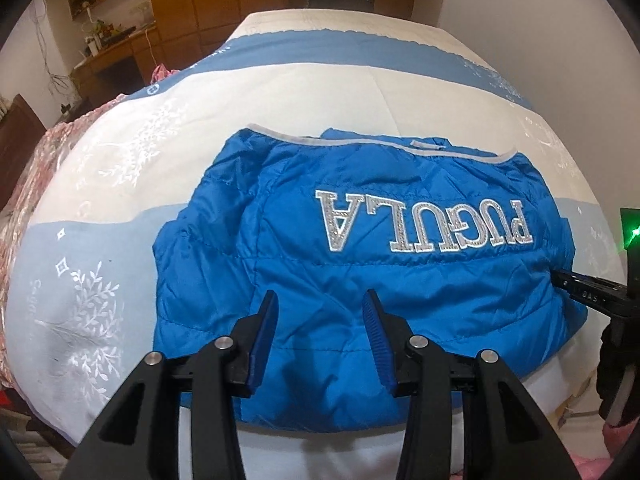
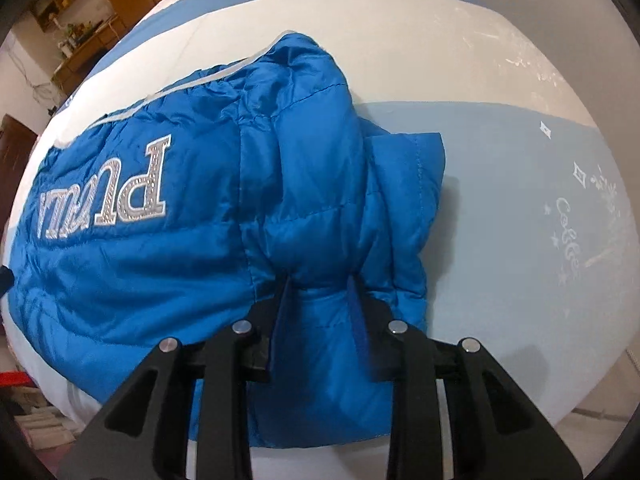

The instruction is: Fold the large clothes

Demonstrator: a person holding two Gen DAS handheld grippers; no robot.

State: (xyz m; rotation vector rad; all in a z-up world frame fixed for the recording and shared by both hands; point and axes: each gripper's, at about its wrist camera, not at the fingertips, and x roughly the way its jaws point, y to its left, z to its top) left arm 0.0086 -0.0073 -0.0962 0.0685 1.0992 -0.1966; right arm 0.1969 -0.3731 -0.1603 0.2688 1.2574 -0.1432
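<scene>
Right gripper (image 2: 318, 292) fingers pinch a bunched jacket (image 2: 168, 264) fold; the rest stretches away to their left on the bed (image 2: 500, 208). Left gripper (image 1: 322, 308) hangs unclenched over it.

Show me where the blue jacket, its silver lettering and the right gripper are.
blue jacket (image 1: 320, 280): left wrist view, plain quilted back panel.
silver lettering (image 1: 424, 222): left wrist view, middle of the upside-down word.
right gripper (image 2: 318, 286): right wrist view, between fingertips, clamped on jacket fabric.
</scene>
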